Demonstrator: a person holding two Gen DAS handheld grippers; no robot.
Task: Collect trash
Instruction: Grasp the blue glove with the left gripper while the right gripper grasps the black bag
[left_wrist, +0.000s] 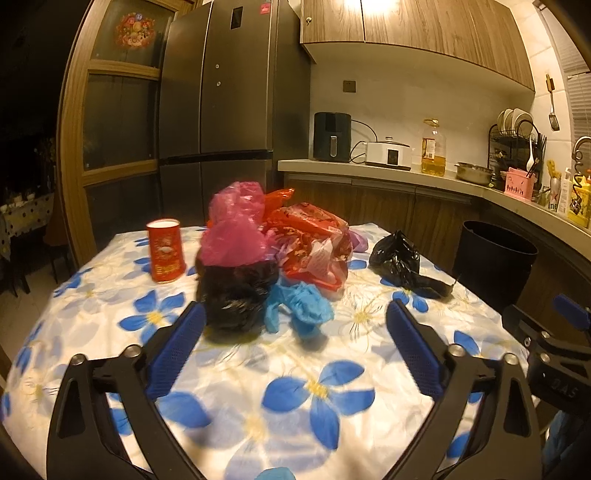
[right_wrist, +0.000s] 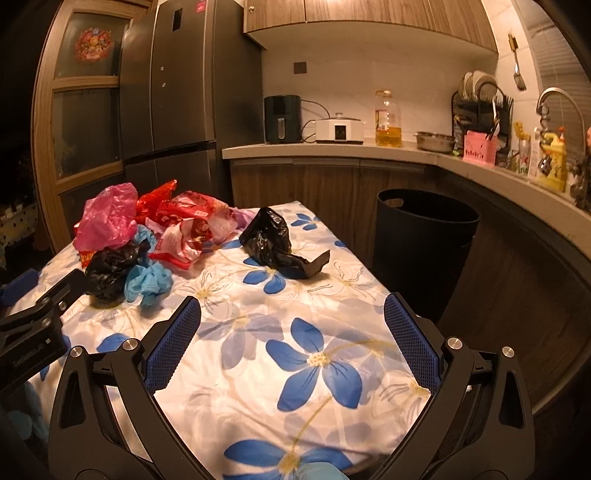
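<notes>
Trash uncollected; both grippers empty above the bench.

A pile of trash (pink, red, black and blue plastic bags) is heaped on the flowered bench, with a separate black bag lying nearer the dark bin beside the bench. The left gripper and right gripper are held with fingers spread, grasping nothing. Nothing is judged binned yet; every piece remains.

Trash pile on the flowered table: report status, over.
Left gripper open, empty; right gripper open, empty. Crumpled plastic bags, pink, red, black, lie untouched; lone black bag nearest the black bin. Path unobstructed.
</notes>
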